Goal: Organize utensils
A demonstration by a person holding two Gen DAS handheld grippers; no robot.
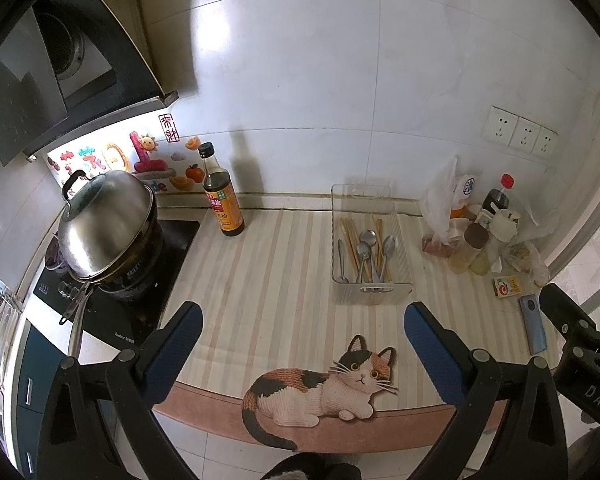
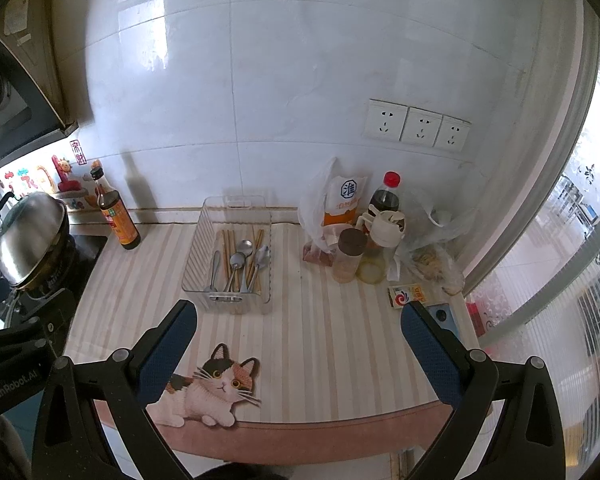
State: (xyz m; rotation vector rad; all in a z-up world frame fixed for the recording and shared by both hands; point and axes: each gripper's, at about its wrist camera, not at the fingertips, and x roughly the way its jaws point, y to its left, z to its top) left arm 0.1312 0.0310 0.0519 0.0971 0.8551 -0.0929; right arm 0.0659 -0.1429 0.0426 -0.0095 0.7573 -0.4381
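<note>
Nearest me, my left jaws [image 1: 303,316] and my right jaws [image 2: 299,312] both stand wide with nothing between them, above the cat picture [image 1: 324,384] at the near edge of the striped surface [image 1: 260,280]. Farther back, near the wall, the clear plastic basket [image 1: 370,294] holds the utensils: several metal spoons [image 1: 366,250] lying over wooden chopsticks [image 1: 348,236], all pointing lengthwise. A soy sauce bottle [image 1: 220,200] stands upright left of the basket beside the lidded pot [image 1: 104,224], and to the right a red-capped bottle [image 2: 385,198], a jar [image 2: 350,256] and plastic bags [image 2: 324,200] crowd the corner.
</note>
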